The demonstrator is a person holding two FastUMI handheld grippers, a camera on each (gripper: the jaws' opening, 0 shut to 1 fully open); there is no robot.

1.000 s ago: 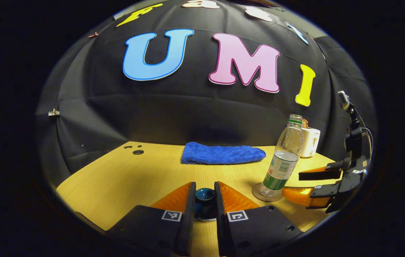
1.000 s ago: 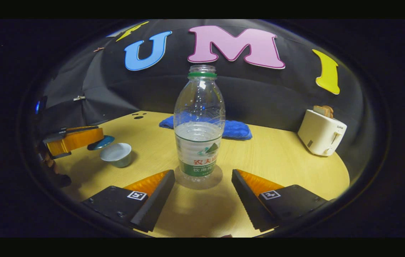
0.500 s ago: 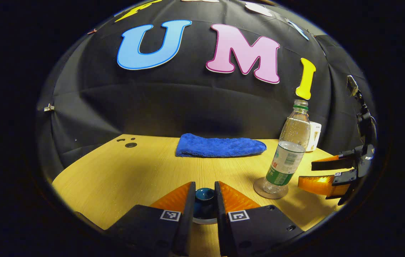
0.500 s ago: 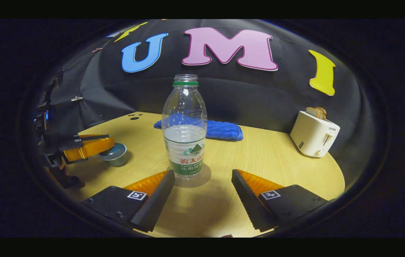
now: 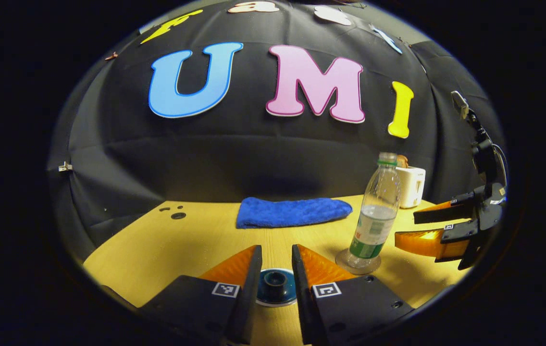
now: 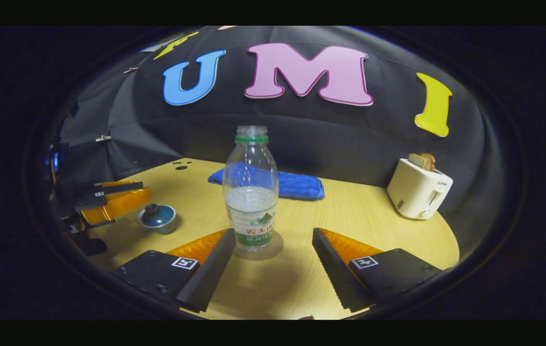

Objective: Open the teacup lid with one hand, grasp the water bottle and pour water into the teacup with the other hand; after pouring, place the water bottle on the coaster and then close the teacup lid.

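The lidded teacup (image 5: 273, 287) sits between the spread fingers of the left gripper (image 5: 274, 269), untouched. The water bottle (image 6: 250, 187) stands upright on its coaster (image 6: 273, 246), just ahead of the wide-open right gripper (image 6: 273, 250).

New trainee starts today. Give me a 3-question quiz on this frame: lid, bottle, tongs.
1. True or false: the lid sits on the teacup.
2. What does the bottle stand on? A) towel B) coaster C) toaster
3. Fill in: the right tongs are ___ , with the bottle beyond the fingertips.

Key: 1 true. 2 B, the coaster. 3 open.
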